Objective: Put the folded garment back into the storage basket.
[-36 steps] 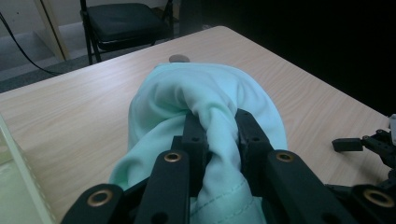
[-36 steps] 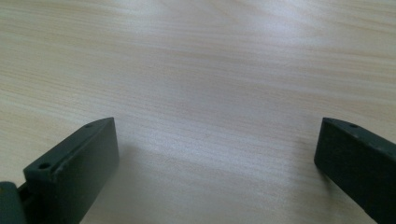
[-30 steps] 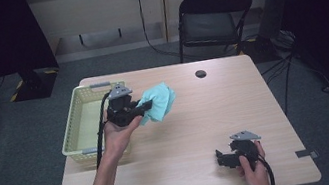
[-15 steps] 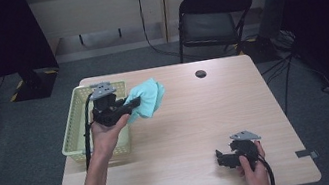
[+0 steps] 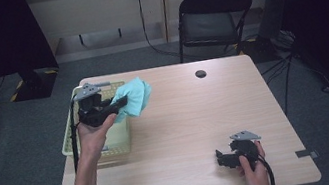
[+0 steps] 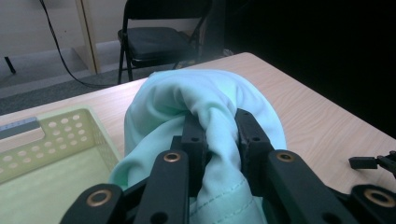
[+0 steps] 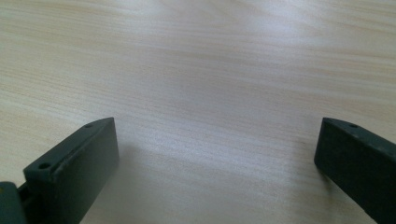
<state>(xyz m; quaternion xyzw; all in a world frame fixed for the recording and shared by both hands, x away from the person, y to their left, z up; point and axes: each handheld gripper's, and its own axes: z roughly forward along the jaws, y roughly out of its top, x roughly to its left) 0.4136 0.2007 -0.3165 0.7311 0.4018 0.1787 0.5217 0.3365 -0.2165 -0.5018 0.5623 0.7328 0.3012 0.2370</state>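
Left tongs point(image 5: 121, 101) clamp mint cloth point(image 5: 134, 96), carried over basket point(image 5: 70, 141) edge; next: release inside. Right tongs point(image 5: 220, 158) agape, idle on counter point(image 5: 196, 112).

Bare table point(image 5: 192, 118) mid-span, basket point(image 5: 72, 143) walling left edge, small disc point(image 5: 200, 74) far side

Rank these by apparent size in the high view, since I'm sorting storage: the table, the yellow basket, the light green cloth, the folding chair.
1. table
2. folding chair, though it stands farther off, so it may look smaller than it is
3. yellow basket, partly hidden
4. light green cloth
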